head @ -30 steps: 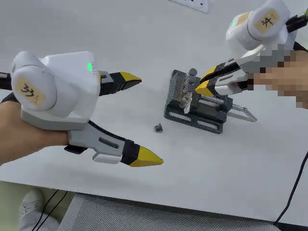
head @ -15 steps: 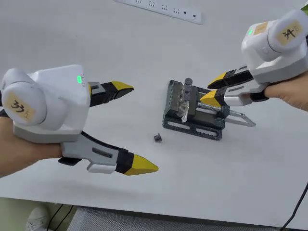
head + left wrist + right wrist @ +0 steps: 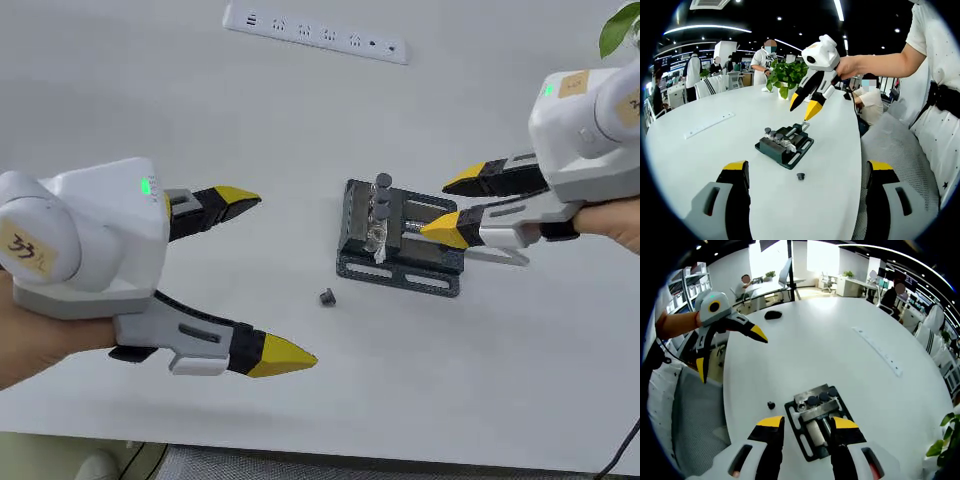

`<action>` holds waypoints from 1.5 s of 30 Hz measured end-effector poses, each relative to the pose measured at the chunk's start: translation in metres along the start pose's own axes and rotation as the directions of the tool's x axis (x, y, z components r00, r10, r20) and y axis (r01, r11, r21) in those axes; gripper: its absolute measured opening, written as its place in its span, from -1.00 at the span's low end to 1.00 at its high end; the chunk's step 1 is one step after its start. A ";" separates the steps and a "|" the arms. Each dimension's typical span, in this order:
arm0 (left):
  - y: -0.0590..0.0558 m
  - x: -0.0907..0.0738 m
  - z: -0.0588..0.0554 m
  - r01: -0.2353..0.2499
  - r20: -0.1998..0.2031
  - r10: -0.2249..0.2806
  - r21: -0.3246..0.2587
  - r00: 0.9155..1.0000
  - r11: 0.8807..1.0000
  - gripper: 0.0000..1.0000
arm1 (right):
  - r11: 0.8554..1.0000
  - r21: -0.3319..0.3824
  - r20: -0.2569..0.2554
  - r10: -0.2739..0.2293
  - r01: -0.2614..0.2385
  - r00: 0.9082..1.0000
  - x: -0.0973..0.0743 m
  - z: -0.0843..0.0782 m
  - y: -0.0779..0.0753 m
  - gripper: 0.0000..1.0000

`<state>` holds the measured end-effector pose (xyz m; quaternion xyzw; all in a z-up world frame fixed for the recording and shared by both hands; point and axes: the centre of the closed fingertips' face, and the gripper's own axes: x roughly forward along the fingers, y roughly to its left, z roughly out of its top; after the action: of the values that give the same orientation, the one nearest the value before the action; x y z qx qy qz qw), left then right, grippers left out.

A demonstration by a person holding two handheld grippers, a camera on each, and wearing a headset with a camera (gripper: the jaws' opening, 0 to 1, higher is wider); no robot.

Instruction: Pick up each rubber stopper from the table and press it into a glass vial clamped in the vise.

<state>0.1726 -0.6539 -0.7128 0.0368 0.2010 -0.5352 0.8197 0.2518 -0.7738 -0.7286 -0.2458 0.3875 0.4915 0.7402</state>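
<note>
- Located one loose rubber stopper [image 3: 327, 296] on the bare worktop, just off the near left corner of the vise [image 3: 400, 270], toward the worktop's near edge.
- Made out a row of dark-capped vials [image 3: 381, 200] in the vise.
- Found the left gripper [image 3: 270, 275] with jaws spread wide, holding nothing. Found the right gripper [image 3: 450, 205] likewise parted and empty, beside the vise's screw end.
- Sighted the stopper dead ahead between the left jaws in the left gripper view, short of the vise — judged nearer the left gripper than the right.
- Could not tell whether upright or on its side — too small.
- Judged a straight advance and descent by the left gripper sufficient.
</note>
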 end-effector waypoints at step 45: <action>-0.004 -0.004 -0.015 -0.011 -0.038 0.011 -0.001 0.999 1.000 0.98 | 0.993 0.100 0.219 0.038 -0.061 0.975 0.003 -0.045 0.068 0.23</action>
<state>0.1628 -0.6480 -0.7244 0.0478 0.2165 -0.5297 0.8187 0.1754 -0.7789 -0.7554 -0.1415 0.3361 0.5124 0.7775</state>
